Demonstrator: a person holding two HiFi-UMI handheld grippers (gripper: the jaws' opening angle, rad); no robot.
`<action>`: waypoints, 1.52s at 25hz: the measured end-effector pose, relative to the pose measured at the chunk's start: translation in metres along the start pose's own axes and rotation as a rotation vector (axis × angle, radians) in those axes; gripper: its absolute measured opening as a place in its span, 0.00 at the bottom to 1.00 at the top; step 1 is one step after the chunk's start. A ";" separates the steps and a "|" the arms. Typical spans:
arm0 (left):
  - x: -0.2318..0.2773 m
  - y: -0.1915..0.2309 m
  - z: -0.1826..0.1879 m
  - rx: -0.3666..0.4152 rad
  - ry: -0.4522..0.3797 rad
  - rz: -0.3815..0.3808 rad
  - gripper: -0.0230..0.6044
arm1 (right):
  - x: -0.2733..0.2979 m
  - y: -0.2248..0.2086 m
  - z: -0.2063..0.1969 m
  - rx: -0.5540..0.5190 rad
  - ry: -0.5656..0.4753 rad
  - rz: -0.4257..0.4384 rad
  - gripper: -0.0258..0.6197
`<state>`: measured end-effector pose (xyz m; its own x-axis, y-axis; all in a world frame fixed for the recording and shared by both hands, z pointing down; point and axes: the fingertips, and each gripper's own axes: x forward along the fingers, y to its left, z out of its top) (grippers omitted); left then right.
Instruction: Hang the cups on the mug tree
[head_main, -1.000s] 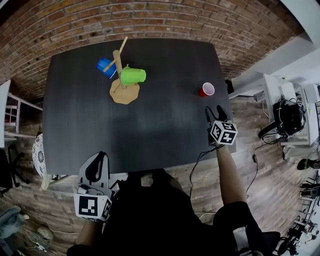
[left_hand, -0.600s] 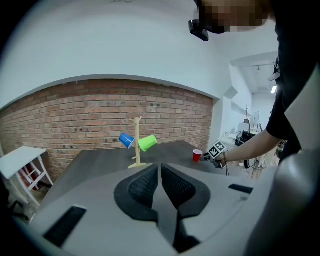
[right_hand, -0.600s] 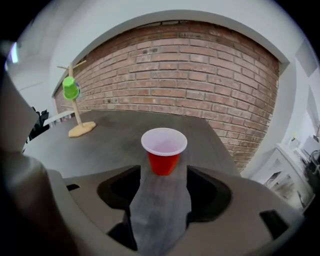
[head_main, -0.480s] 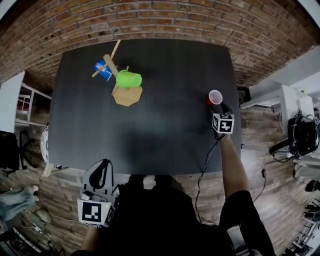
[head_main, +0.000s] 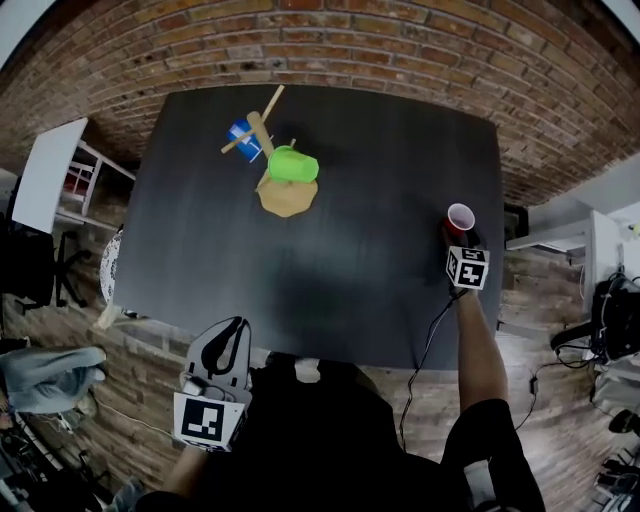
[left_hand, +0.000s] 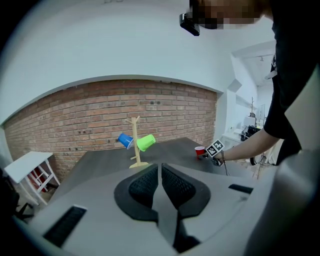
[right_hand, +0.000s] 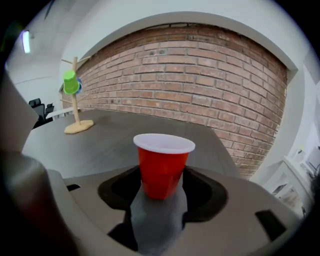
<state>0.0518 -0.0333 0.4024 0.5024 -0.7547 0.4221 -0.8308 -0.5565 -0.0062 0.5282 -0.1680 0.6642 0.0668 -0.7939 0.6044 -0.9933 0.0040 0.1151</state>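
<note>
Scene: a dark table (head_main: 370, 150) in front of a brick wall, seen from above.
Cups: a red cup (right_hand: 161, 170) stands upright near the table's right edge. A green cup (head_main: 293, 164) and a blue cup (head_main: 243, 138) already hang on the wooden mug tree (head_main: 262, 135), far left and well apart from the red one.
Right gripper (head_main: 463, 243): its jaws are spread wide and have just been opening. The red cup stands between them, and the pads appear not to press on it yet.
Left gripper (left_hand: 159, 169): jaws together on nothing, held off the table's near edge.
Step in hand: probably grasping the red cup.
Doing it well: centre the cup between the pads, close gently on its lower wall so the thin plastic neither buckles nor tips, then lift it straight up.
Change from a second ago: the right gripper was then short of the cup, nearer the near edge. It has now reached around the cup.
</note>
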 end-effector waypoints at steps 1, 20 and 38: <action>0.000 0.001 0.001 -0.001 -0.003 0.002 0.09 | -0.004 -0.001 0.005 -0.005 -0.017 -0.007 0.48; -0.018 0.024 0.004 -0.016 -0.062 -0.031 0.09 | -0.096 0.055 0.134 -0.232 -0.306 -0.029 0.45; -0.075 0.116 -0.009 -0.042 -0.049 0.047 0.09 | -0.128 0.195 0.332 -0.715 -0.539 -0.058 0.45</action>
<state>-0.0844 -0.0376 0.3782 0.4726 -0.7965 0.3771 -0.8627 -0.5055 0.0136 0.2945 -0.2672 0.3473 -0.1171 -0.9815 0.1513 -0.6822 0.1902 0.7060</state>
